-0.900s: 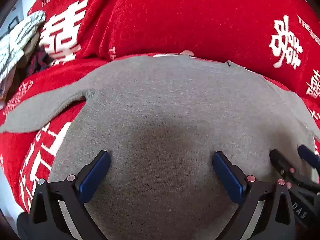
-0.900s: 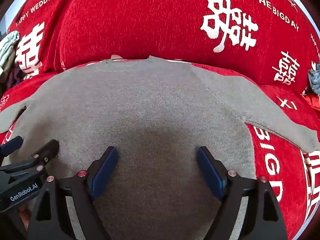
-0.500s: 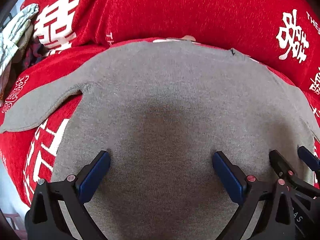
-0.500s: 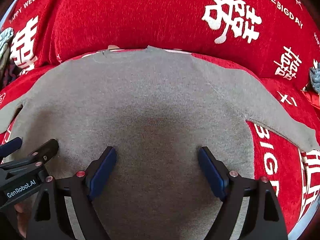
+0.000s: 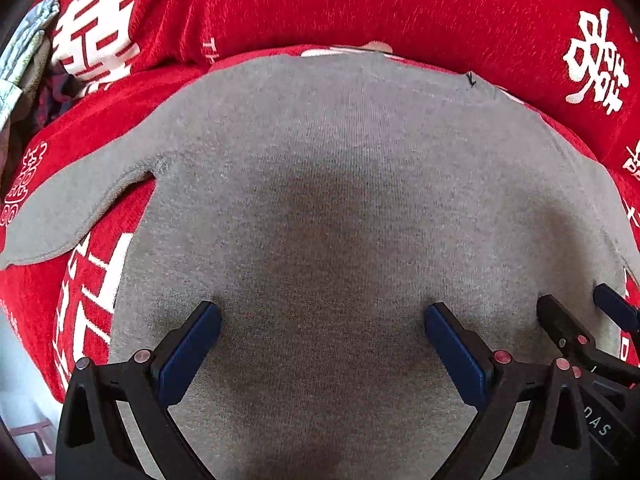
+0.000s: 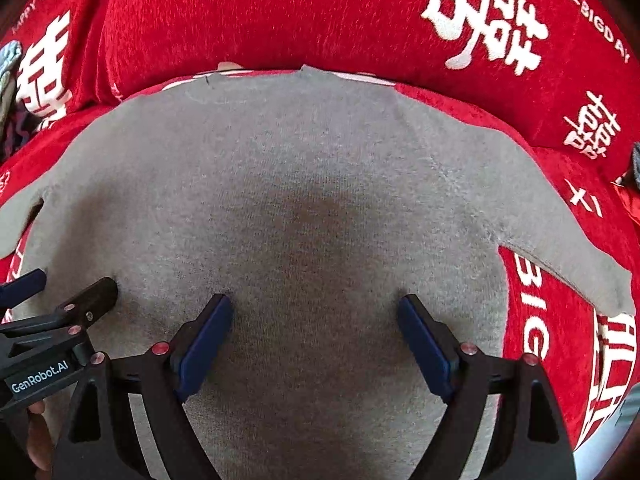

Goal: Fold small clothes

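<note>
A grey sweater (image 5: 340, 200) lies spread flat across the red printed cover (image 5: 360, 4), filling mid-frame. Left claw (image 5: 322, 338) and right claw (image 6: 316, 332) gape wide over its lower part, holding nothing.

Red printed cover (image 5: 360, 8), bundled cloths (image 5: 24, 60)

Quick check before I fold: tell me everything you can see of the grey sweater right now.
The grey sweater is a fine-ribbed knit, lying flat and unfolded on the red printed cover, neckline away from the cameras. Both sleeves splay outward: one left, one right. The left gripper and right gripper are both open over its lower body, holding nothing.
</note>
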